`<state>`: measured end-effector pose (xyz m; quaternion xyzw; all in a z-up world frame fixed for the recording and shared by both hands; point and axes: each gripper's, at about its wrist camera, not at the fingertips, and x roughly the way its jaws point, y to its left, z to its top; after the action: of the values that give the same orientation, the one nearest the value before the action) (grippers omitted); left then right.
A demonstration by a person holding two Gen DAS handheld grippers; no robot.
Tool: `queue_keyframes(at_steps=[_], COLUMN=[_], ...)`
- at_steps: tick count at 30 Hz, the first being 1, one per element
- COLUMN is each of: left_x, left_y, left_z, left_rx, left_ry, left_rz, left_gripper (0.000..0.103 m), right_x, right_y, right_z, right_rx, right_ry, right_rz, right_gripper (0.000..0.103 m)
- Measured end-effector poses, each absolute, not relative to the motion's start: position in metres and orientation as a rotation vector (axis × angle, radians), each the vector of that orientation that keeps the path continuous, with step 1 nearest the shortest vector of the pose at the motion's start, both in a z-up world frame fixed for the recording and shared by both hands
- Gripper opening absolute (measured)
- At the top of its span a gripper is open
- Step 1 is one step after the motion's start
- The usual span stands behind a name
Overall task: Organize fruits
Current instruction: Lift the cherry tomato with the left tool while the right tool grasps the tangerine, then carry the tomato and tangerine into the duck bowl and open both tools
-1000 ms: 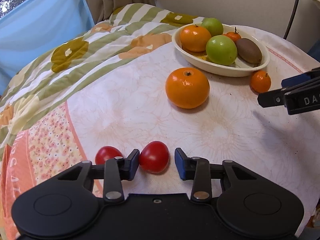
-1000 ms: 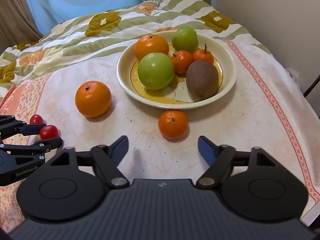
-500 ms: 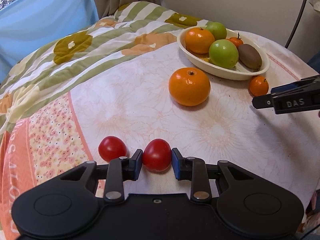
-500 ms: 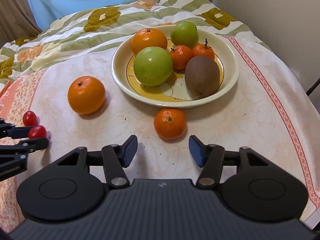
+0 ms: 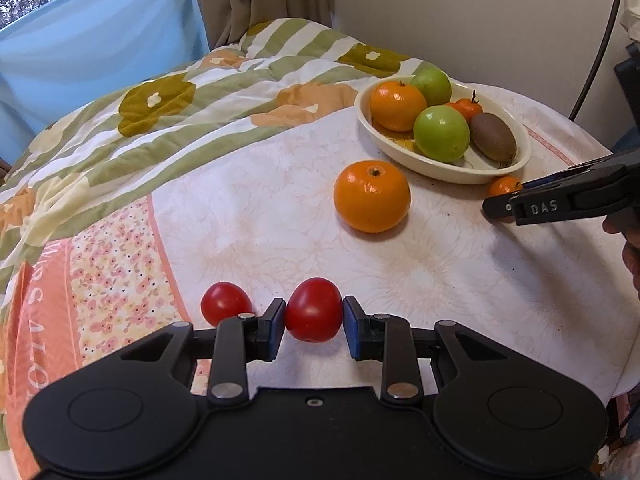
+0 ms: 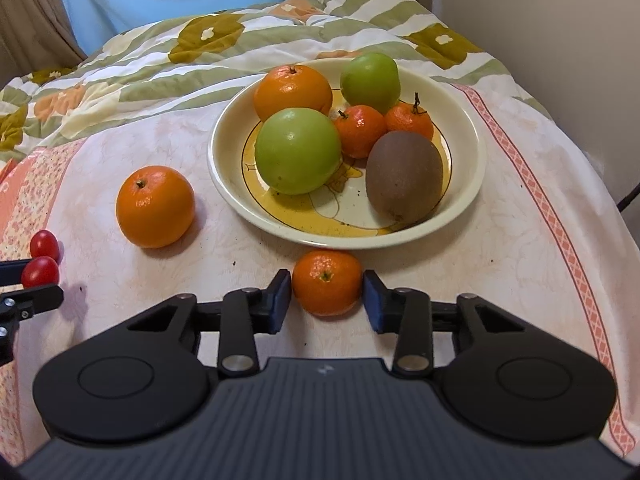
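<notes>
My left gripper [image 5: 313, 322] is shut on a red cherry tomato [image 5: 313, 309]; a second tomato [image 5: 225, 309] lies just left of it on the cloth. Both tomatoes show at the left edge of the right wrist view [image 6: 40, 271]. My right gripper [image 6: 326, 298] has its jaws around a small mandarin [image 6: 327, 282] that lies in front of the bowl, with thin gaps on both sides. A large orange [image 6: 155, 206] lies left of the cream bowl [image 6: 472, 184], which holds an orange, two green apples, two mandarins and a kiwi.
The table has a pale floral cloth [image 5: 256, 216] with a striped quilt [image 5: 168, 120] bunched at the back left. A wall and a dark cable [image 5: 596, 56] stand to the right. The table edge falls away on the right [image 6: 580, 248].
My left gripper has closed on the tomato and lifted slightly. My right gripper has moved forward so the small mandarin lies between its narrowing jaws.
</notes>
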<state>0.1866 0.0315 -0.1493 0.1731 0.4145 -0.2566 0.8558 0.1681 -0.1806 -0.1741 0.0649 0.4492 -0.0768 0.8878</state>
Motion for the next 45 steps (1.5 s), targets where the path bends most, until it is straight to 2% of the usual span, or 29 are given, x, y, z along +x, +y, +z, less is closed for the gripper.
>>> queue_keyframes(at_steps=[16,33,45], left_x=[0.163,0.154,0.166], left_y=[0.014,-0.067,-0.135], left_z=[-0.115,-0.061,-0.072], left_rx=[0.323,0.281,0.274], left_ry=[0.811,0.699,0.704], left_rz=[-0.488,-0.446,-0.412], left_gripper=[0.034,0.034,0.034], right_x=[0.141,0.139,0.17], right_y=[-0.189,-0.262,-0.323], right_z=[-0.139,-0.071,-0.06], right_rx=[0.152,0.096,0.022], right_ry=[0.898,0.786,0.774], right_rz=[-0.074,-0.008,0.071], right_gripper=[0.051,0.051,0.051])
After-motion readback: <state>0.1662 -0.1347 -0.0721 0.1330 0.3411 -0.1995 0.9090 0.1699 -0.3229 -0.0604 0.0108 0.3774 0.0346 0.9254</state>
